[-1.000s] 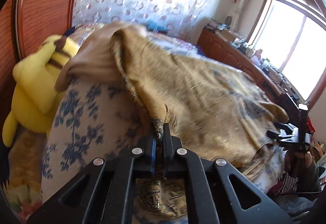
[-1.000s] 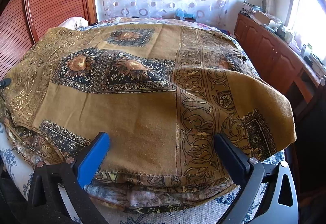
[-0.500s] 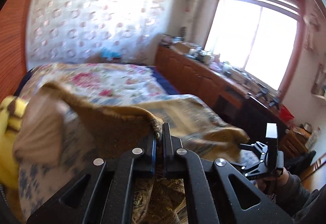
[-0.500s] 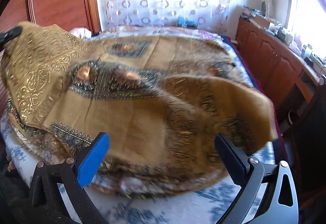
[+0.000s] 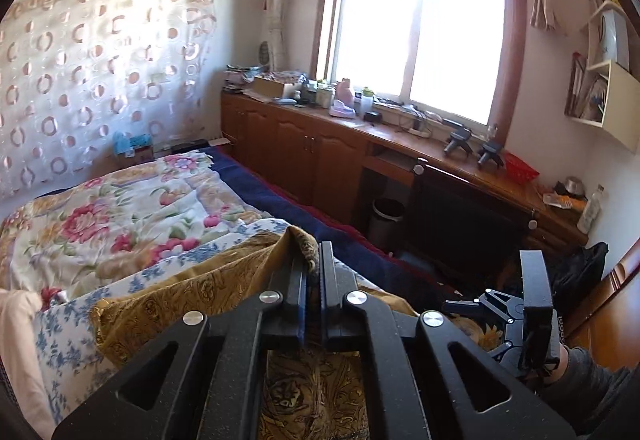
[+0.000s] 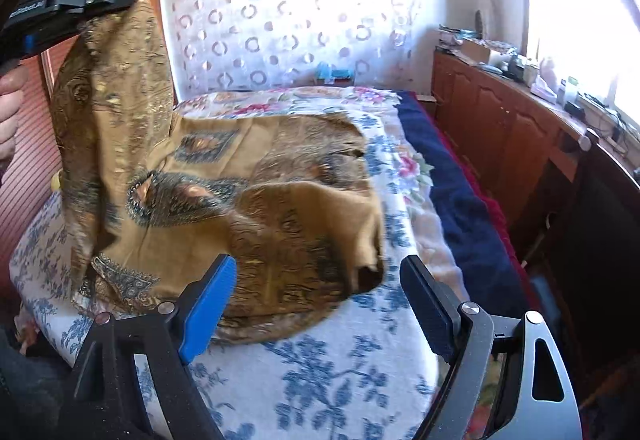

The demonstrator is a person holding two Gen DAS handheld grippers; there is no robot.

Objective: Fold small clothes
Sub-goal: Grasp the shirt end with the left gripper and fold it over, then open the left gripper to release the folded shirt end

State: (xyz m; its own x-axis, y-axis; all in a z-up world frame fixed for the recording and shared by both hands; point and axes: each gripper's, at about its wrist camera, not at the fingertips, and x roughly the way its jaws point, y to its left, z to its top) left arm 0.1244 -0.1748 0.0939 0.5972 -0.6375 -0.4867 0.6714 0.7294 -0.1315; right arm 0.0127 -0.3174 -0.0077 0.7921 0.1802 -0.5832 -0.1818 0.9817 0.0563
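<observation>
The bed [image 6: 328, 372] lies under both grippers, and the cloth [image 6: 256, 207] is spread on it ahead of the right gripper [image 6: 320, 304]. One corner rises up-left into the left gripper [image 5: 313, 268], whose jaws are clamped on it. The right gripper's jaws have just been closing yet stand apart, the cloth's near edge between them, untouched.

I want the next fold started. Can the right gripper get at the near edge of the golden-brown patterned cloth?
Probably yes: the right gripper is open, and the golden-brown patterned cloth lies uncovered just ahead.
</observation>
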